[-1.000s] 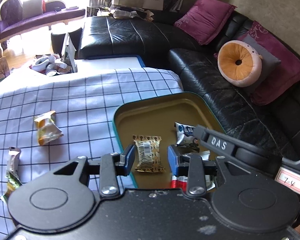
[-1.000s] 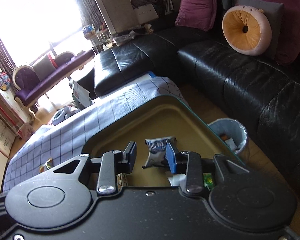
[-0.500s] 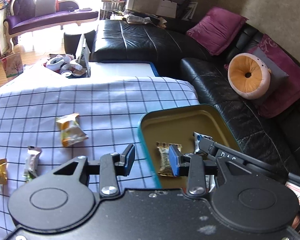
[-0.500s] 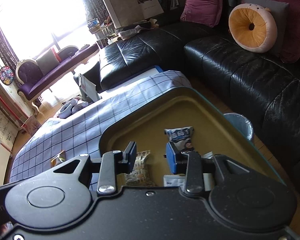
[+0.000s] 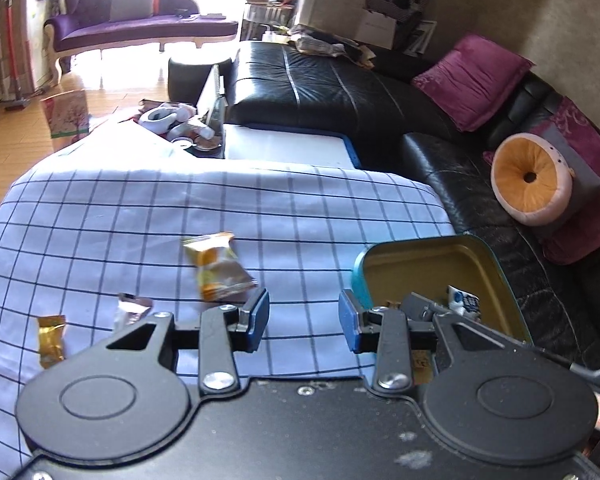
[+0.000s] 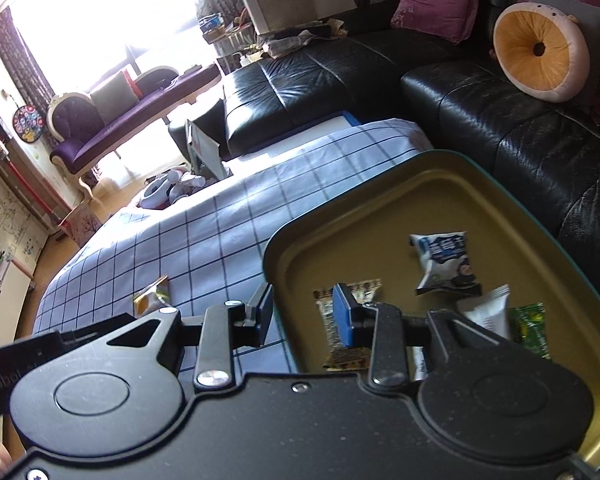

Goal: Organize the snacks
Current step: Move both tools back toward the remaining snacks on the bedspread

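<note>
Taking the tin (image 5: pixel 428 264) as the landmark, three snacks lie on the checked cloth (image 5: pixel 140 216) to its left; farthest from it is a gold wrapper (image 5: pixel 51 340), then a silver wrapper (image 5: pixel 130 310) partly hidden by the gripper body, then an orange packet (image 5: pixel 218 270), the nearest of the three but still apart from the tin's teal rim; the left gripper (image 5: pixel 304 322) hangs over bare cloth between the orange packet and the tin, its jaws apart with nothing between them; its left blue pad sits just below the orange packet in the left wrist view, though whether they touch cannot be told; the tin stands at the right edge of the desk, gold inside, its near part hidden by the gripper body; inside it a blue-and-white packet (image 5: pixel 464 300) peeks out beside the tip of the other gripper.

In the right wrist view the orange packet (image 6: pixel 152 296) again lies left of the tin (image 6: pixel 380 216); the right gripper (image 6: pixel 303 312) straddles the tin's left rim, jaws apart and empty, one pad outside over the cloth (image 6: pixel 220 220), the other inside; within the tin, left to right, lie a brown patterned packet (image 6: pixel 356 292) partly behind the right pad, the blue-and-white packet (image 6: pixel 444 260) farther in, a white sachet (image 6: pixel 490 312) and a green packet (image 6: pixel 530 328) touching it; beyond the tin runs a black sofa (image 6: pixel 500 120) with a round orange cushion (image 6: pixel 540 52).
</note>
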Action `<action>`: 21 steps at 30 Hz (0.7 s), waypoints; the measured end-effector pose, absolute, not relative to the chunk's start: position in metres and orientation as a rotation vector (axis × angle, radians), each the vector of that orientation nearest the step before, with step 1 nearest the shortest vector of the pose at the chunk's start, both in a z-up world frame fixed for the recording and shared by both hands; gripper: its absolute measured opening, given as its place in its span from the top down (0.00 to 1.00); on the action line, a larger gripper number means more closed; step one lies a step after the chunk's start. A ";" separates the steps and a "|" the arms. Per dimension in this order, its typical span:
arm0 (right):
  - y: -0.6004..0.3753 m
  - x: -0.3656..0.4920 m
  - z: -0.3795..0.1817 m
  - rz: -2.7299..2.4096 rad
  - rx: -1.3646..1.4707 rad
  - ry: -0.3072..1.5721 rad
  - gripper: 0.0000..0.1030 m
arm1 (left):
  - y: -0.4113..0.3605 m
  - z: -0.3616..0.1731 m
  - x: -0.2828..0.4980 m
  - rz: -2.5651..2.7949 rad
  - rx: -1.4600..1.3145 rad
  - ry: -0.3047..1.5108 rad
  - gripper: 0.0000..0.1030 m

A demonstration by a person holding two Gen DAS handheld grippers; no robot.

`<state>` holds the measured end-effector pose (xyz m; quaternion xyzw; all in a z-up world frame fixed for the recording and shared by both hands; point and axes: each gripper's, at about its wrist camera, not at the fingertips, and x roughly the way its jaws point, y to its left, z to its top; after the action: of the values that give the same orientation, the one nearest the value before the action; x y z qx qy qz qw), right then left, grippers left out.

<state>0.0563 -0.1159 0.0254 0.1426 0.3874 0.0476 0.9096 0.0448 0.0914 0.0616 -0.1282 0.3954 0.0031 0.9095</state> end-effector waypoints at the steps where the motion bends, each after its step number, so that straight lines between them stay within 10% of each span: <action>1: -0.113 0.056 0.024 0.102 0.291 0.803 0.57 | 0.096 0.061 0.046 0.012 -0.272 0.816 0.63; 21: -0.078 0.047 0.015 0.168 0.238 0.843 0.56 | 0.183 0.050 0.045 0.211 -0.345 0.832 0.63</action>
<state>0.0467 -0.0777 0.0154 0.1153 0.4078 0.0811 0.9021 0.0455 0.1828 0.0502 -0.1665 0.4011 0.1016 0.8950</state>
